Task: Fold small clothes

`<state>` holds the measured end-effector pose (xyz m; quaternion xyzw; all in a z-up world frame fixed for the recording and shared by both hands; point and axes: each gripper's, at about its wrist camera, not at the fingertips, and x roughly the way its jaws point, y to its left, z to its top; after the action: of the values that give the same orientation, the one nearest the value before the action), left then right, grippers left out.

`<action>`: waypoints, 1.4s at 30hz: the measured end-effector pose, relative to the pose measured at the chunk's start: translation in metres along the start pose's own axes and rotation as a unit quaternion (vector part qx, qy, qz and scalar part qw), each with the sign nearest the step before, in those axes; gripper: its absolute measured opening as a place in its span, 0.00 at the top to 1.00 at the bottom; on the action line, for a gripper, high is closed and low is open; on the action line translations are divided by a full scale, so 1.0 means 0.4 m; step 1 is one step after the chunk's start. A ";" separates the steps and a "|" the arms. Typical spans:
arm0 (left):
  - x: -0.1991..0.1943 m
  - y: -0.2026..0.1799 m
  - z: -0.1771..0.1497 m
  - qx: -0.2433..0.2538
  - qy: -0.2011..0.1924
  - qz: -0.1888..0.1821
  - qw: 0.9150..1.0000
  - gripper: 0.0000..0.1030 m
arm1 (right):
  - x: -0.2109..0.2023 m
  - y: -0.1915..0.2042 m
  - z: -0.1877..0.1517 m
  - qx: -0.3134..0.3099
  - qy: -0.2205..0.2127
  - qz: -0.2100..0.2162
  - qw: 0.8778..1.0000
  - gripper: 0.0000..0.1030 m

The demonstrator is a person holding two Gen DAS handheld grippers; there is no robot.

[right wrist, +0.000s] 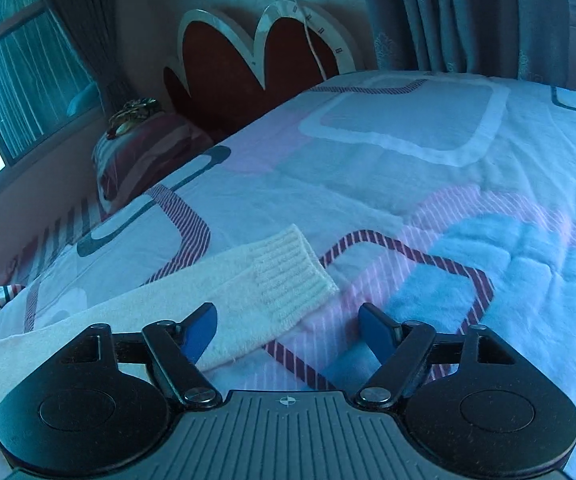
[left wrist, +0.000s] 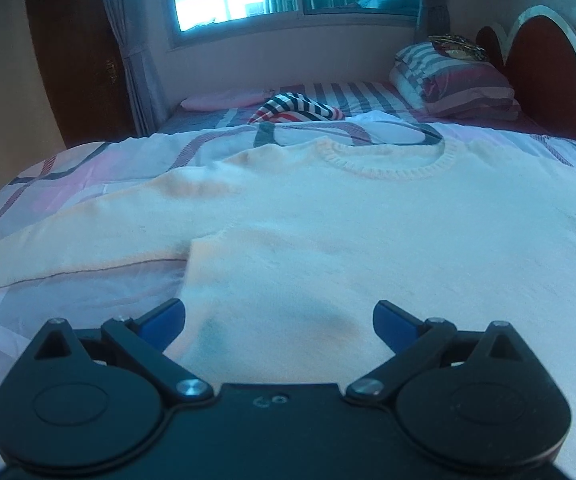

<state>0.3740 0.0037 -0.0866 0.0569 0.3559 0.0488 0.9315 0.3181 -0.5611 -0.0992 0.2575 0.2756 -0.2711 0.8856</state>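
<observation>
The left gripper (left wrist: 279,326) sits nearest its camera, its 2 blue fingers (left wrist: 164,318) wide apart with nothing between them, poised over the lower body of the cream sweater (left wrist: 328,232). The sweater lies face up and spread flat on the patterned quilt (left wrist: 88,160), hem toward the camera, ribbed collar (left wrist: 384,160) farther off, 1 sleeve stretched out to the left.

In the right wrist view, the right gripper (right wrist: 288,330) also has its fingers apart, holding nothing; the sweater's other sleeve runs across the quilt just ahead, its ribbed cuff (right wrist: 288,276) close beyond the left finger.

The knit looks soft, light and limp, so it will likely sag and drape from any pinch rather than keep its shape, and it may drag on the fuzzy quilt. The denser ribbed cuff and hem look like the firmest places to grip.

Beyond lie a striped garment (left wrist: 300,109), a pillow (left wrist: 456,80) and the scalloped headboard (right wrist: 248,60).
</observation>
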 end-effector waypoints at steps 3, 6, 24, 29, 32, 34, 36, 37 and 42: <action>0.010 0.011 0.007 -0.005 0.001 0.003 1.000 0.03 | 0.013 0.007 0.006 -0.007 0.007 0.015 1.000 0.55; 0.015 0.023 0.014 -0.004 0.001 0.006 1.000 0.03 | 0.020 0.004 0.011 0.000 0.007 0.017 1.000 0.70; 0.056 0.118 0.041 -0.026 0.030 -0.006 0.999 0.14 | -0.047 0.390 -0.038 -0.146 -0.005 0.143 0.979 0.98; 0.058 0.122 0.066 -0.037 0.025 -0.002 0.999 0.18 | -0.079 0.645 -0.179 -0.212 0.024 0.245 0.946 0.98; 0.064 0.133 0.075 -0.051 0.029 0.001 0.998 0.21 | -0.096 0.769 -0.288 -0.263 0.038 0.283 0.921 0.98; 0.065 0.137 0.076 -0.058 0.030 0.000 0.998 0.22 | -0.105 0.832 -0.357 -0.289 0.050 0.301 0.908 0.98; 0.068 0.138 0.076 -0.063 0.032 -0.002 0.997 0.22 | -0.108 0.874 -0.423 -0.311 0.065 0.317 0.894 0.98; 0.069 0.136 0.076 -0.065 0.033 -0.004 0.997 0.22 | -0.105 0.892 -0.453 -0.324 0.077 0.322 0.886 0.98; 0.072 0.093 0.092 -0.064 0.021 -0.046 0.997 0.22 | -0.145 0.891 -0.507 -0.368 0.039 0.332 0.868 0.20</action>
<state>0.4179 0.0418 -0.0731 -0.0201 0.3741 0.0301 0.9267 0.4284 -0.1617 -0.0987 -0.0007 0.2880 0.1704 0.9423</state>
